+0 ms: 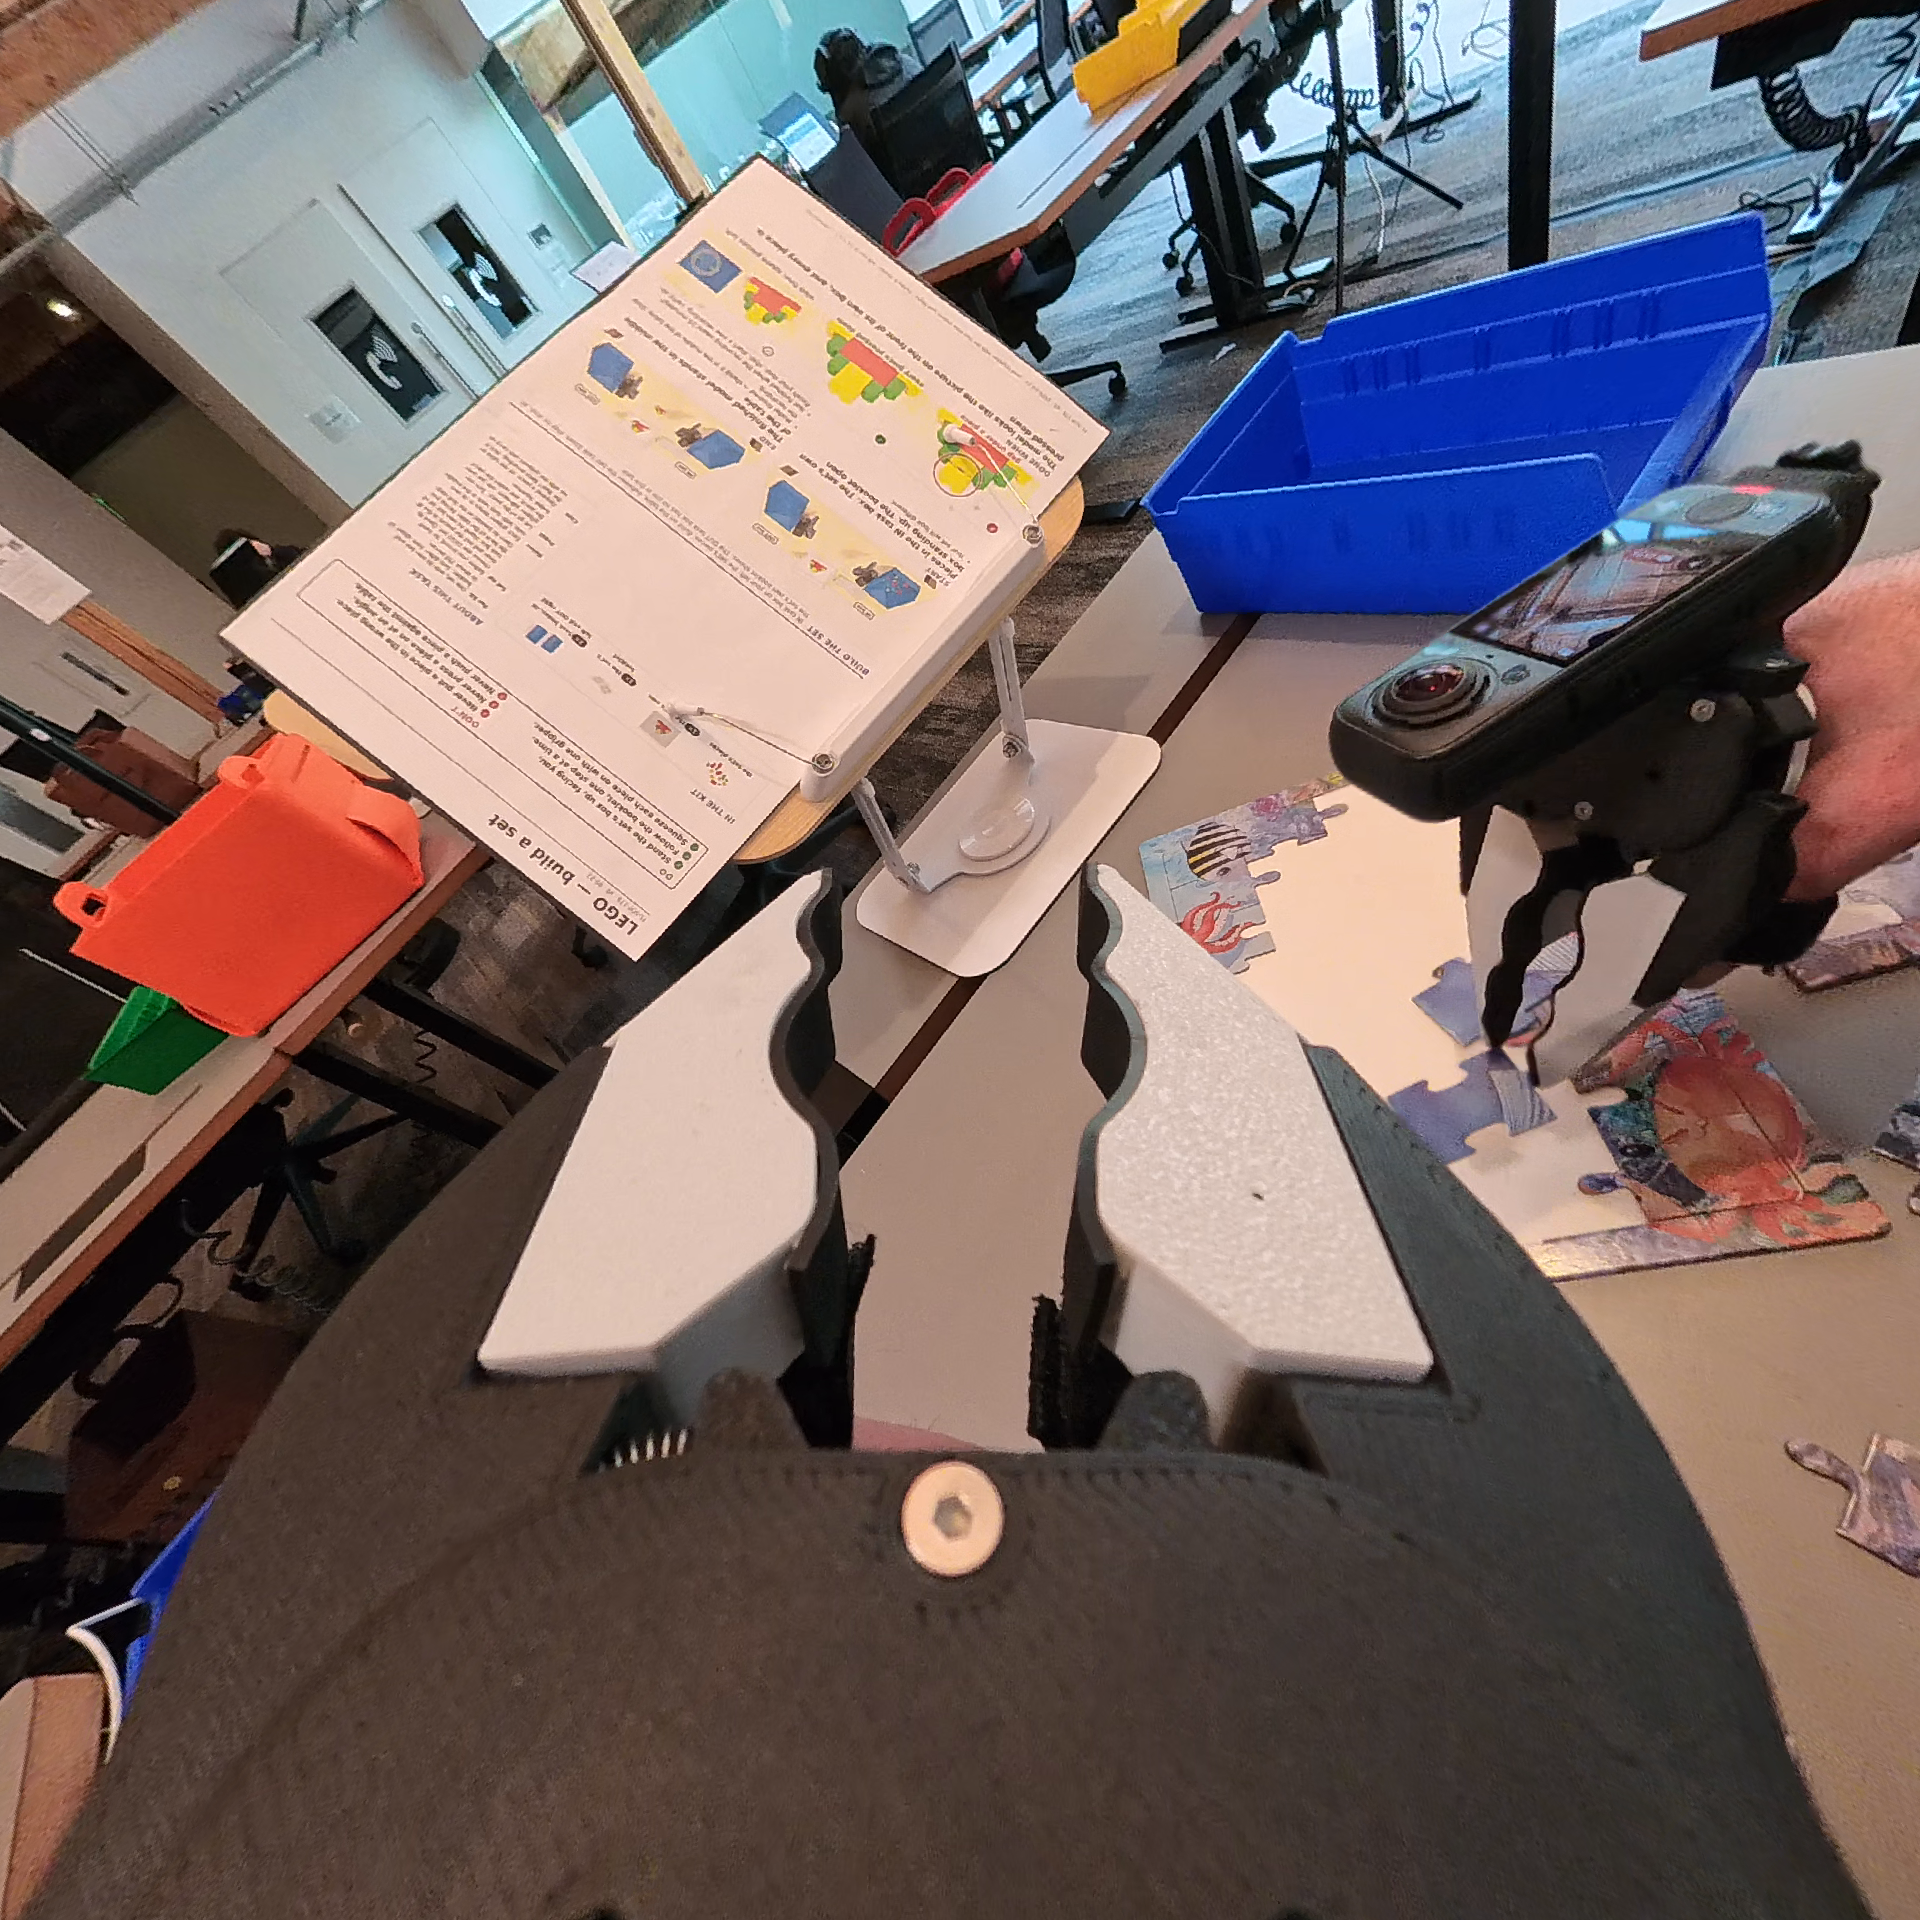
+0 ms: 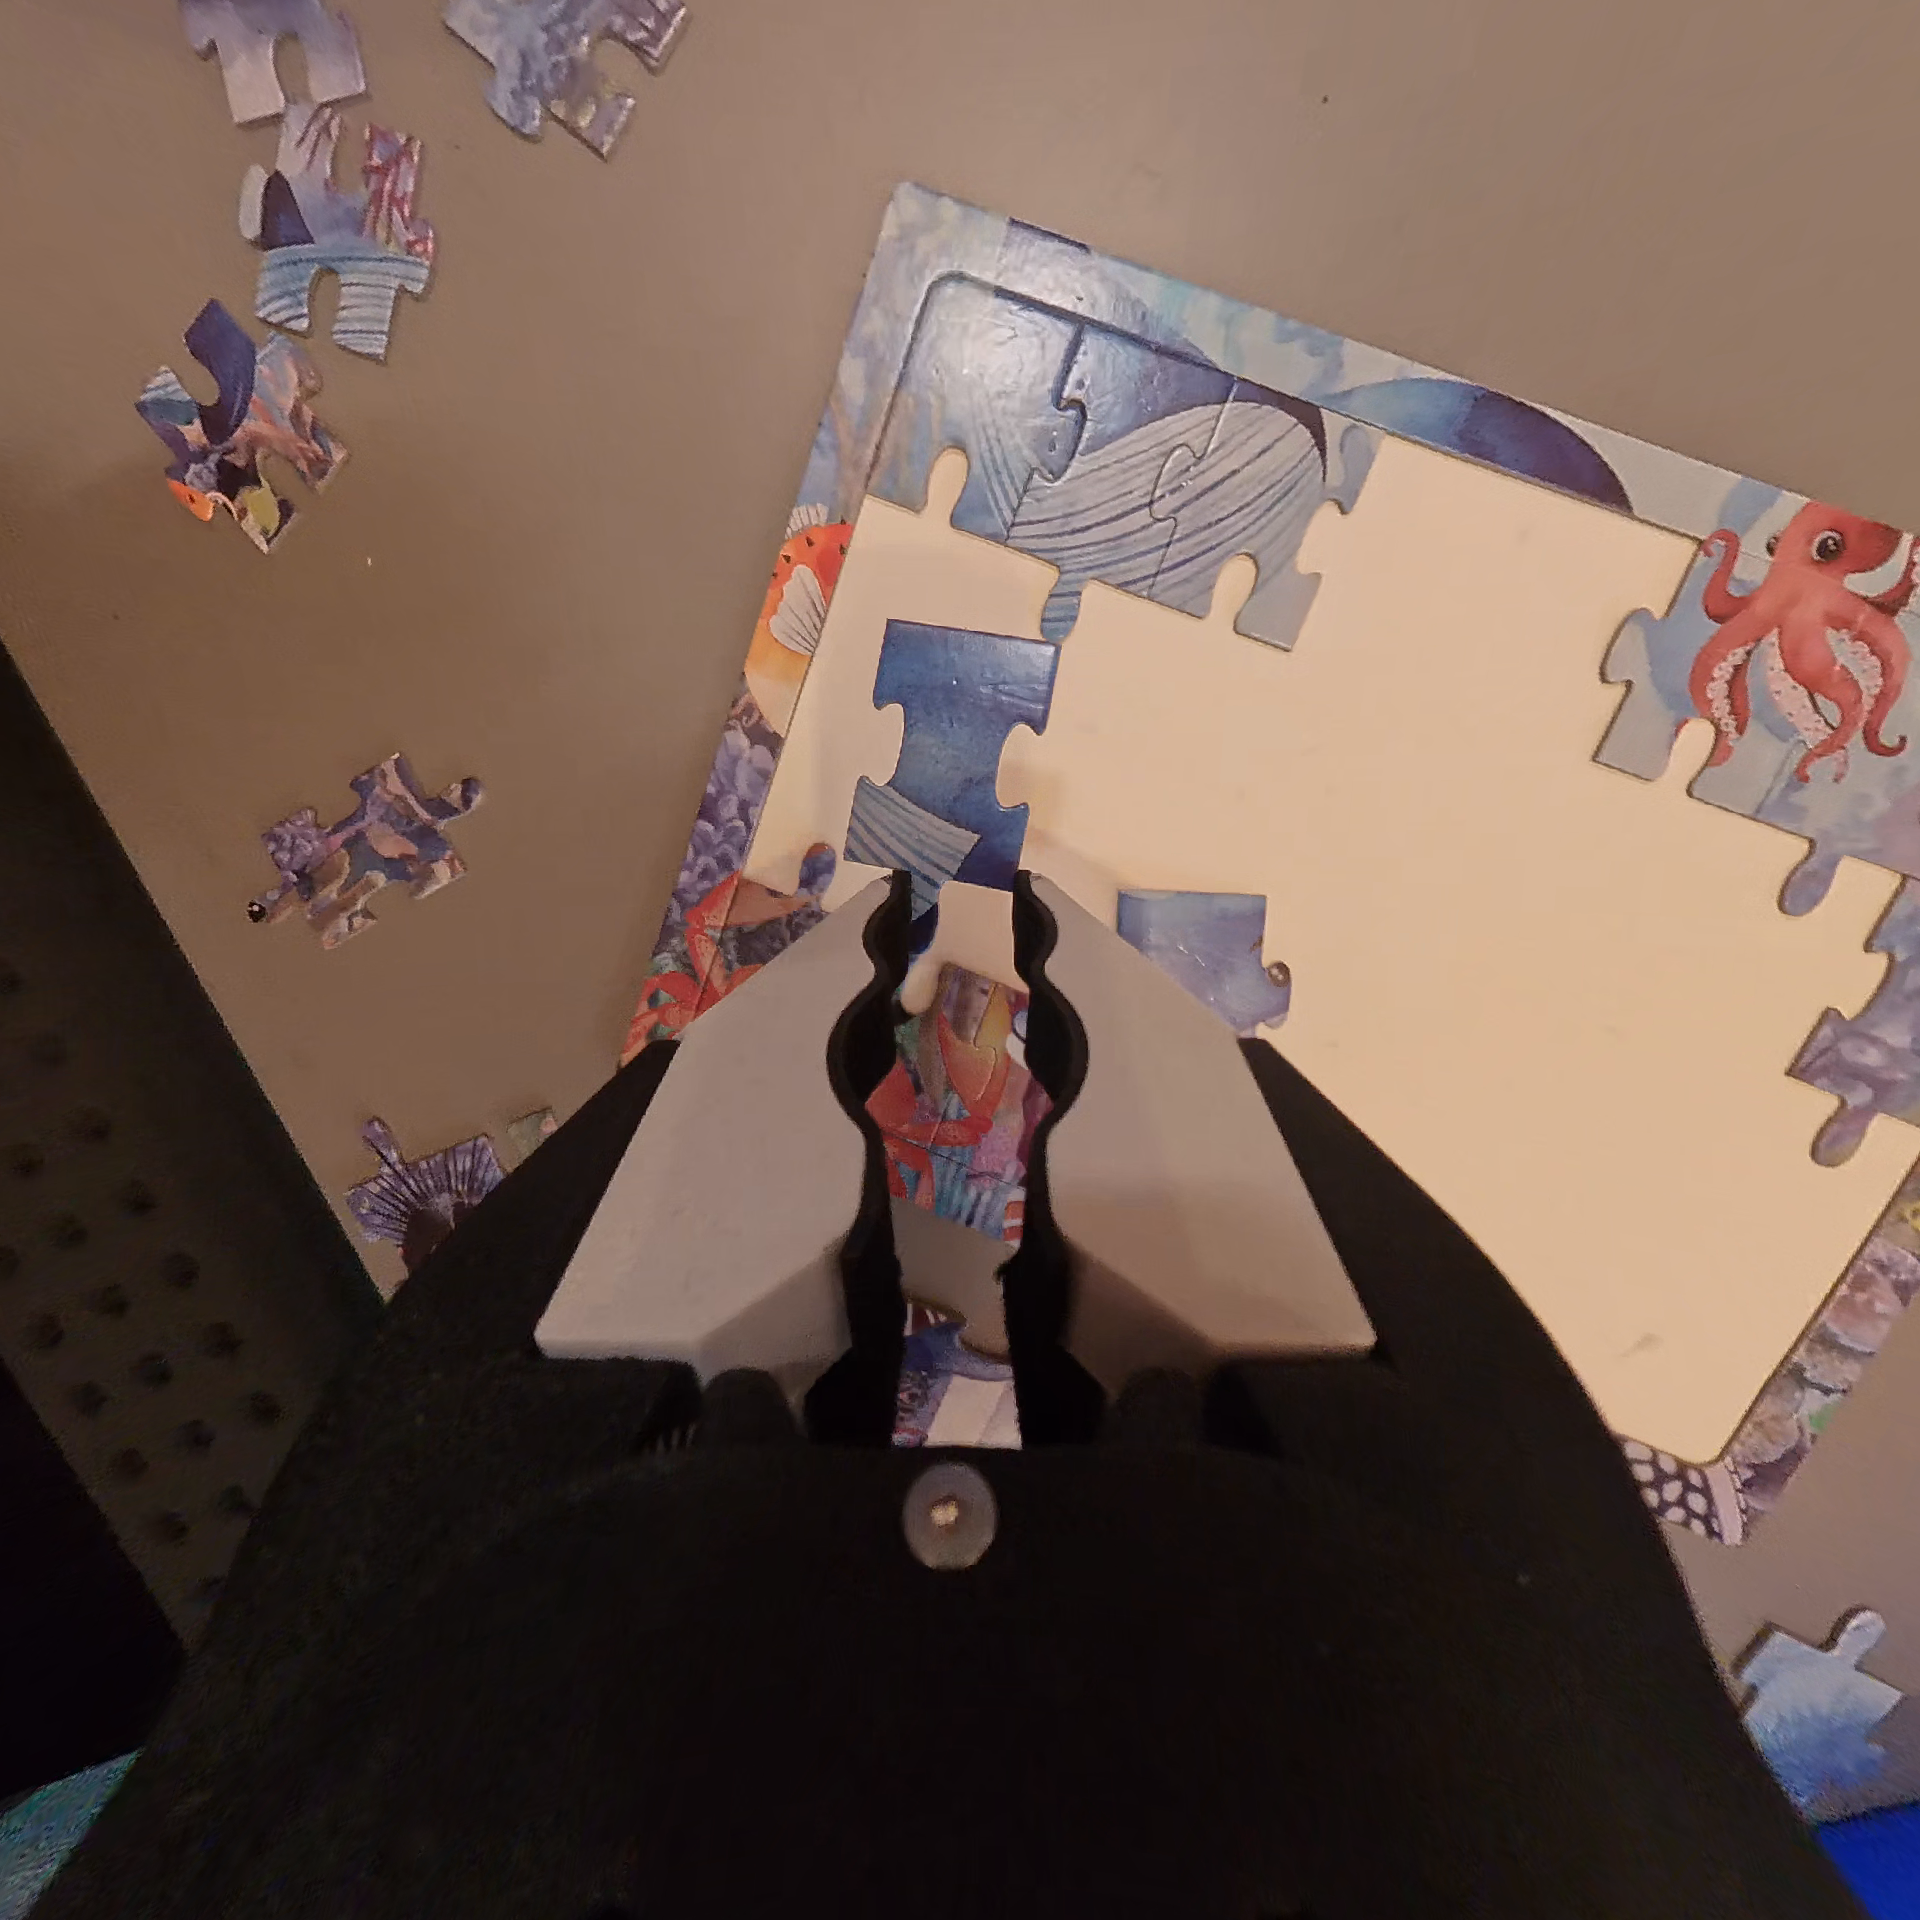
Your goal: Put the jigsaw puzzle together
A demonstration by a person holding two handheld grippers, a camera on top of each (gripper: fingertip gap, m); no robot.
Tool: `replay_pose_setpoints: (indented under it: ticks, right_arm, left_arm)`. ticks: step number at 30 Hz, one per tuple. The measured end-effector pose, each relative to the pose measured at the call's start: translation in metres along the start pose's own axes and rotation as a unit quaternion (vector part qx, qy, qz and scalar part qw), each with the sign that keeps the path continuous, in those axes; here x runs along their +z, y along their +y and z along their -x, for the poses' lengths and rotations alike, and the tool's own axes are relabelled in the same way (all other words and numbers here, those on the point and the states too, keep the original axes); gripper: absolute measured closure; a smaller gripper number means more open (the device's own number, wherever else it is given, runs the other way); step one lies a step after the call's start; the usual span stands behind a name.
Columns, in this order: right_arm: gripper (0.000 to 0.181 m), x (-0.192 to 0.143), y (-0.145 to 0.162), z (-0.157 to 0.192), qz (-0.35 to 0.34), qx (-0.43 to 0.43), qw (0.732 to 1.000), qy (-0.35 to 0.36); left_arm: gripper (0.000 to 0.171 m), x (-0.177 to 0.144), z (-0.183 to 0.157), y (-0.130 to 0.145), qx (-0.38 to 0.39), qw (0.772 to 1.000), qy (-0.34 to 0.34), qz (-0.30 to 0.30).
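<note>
While both grippers gape empty, grey table (image 2: 623, 520) w/ puzzle tray (image 2: 1455, 935); office desks behind.

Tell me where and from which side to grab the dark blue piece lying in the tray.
Take the blue piece by its near striped end, coming from the right claw's side. It lies flat on the tray, and that end points at the claw, with bare tray around it.

Dark-blue, pale-striped puzzle piece (image 2: 951, 764); cream tray (image 2: 1403, 935); red octopus (image 2: 1803, 634)
</note>
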State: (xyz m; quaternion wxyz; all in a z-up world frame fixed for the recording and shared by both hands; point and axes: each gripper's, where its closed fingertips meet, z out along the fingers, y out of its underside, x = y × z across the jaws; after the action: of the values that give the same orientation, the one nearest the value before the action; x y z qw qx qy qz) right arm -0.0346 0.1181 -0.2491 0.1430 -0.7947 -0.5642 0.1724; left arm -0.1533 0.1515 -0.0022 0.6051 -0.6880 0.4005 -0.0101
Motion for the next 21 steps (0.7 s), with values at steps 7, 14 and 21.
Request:
replay_pose_setpoints:
  ticks: [7,14,21]
  right_arm:
    - [0.164,0.017,-0.001,0.007,0.024,-0.013,1.000,-0.004]
    - [0.163,0.023,-0.004,0.009,0.035,-0.042,0.998,-0.002]
    - [0.164,0.021,0.000,0.005,0.074,-0.148,0.986,0.003]
  left_arm:
    - [0.128,-0.003,0.002,0.000,-0.002,1.000,-0.002,-0.004]
    - [0.128,-0.005,0.003,-0.001,-0.004,1.000,-0.004,-0.007]
    - [0.128,-0.005,0.004,0.000,-0.004,1.000,-0.004,-0.006]
